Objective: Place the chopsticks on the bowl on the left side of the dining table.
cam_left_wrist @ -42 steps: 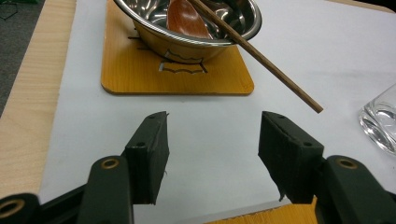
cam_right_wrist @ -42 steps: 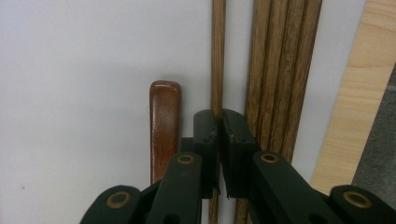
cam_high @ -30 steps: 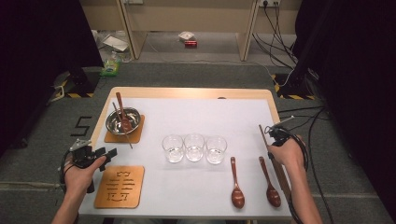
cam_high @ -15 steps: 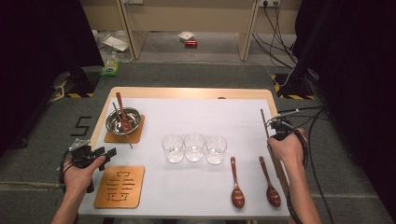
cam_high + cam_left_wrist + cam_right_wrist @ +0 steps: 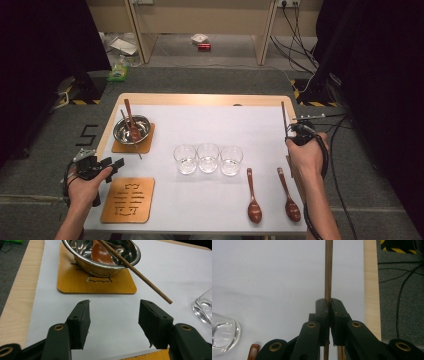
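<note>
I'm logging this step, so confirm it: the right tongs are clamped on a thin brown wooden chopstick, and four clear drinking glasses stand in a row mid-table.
One detail is wrong: the row has three clear drinking glasses, not four, as the high view shows. The rest holds: the right tongs are clamped on the thin brown wooden chopstick.

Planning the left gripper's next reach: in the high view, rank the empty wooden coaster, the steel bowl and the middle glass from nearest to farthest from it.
From the left gripper:
1. Empty wooden coaster, just below and to its right, near the table's front edge.
2. Steel bowl, straight beyond it on the far coaster, with a spoon and chopstick inside.
3. Middle glass, off to the right at the table's centre.
</note>
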`<control>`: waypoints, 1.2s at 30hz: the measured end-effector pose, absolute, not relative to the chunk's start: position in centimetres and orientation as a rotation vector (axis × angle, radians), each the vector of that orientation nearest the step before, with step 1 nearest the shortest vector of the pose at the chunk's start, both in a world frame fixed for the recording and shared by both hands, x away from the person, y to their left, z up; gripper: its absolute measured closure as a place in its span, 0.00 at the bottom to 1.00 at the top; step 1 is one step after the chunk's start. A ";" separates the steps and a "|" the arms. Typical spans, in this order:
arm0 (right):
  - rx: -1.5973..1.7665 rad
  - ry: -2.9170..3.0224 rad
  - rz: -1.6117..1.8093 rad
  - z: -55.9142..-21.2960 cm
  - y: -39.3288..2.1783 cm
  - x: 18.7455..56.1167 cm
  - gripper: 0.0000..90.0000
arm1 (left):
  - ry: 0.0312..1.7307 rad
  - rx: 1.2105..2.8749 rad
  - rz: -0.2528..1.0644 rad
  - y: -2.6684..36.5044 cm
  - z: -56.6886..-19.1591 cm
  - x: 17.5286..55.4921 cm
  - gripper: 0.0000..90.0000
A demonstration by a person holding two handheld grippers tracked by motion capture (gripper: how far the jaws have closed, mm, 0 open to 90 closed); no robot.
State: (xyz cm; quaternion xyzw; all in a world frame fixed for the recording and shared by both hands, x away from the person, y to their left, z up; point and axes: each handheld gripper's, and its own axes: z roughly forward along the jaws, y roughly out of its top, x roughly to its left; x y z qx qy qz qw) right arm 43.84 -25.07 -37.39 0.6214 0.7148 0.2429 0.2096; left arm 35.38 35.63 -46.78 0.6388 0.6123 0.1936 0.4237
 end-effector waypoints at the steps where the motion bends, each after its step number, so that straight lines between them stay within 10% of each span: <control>1: 1.719 1.979 0.692 -37.3 -25.0 43.9 0.95 | 1.532 1.598 0.484 35.7 -46.8 35.4 0.47; 36: 1.539 1.771 0.934 -36.2 -22.8 44.9 0.95 | 1.533 1.578 0.495 35.8 -46.6 35.3 0.47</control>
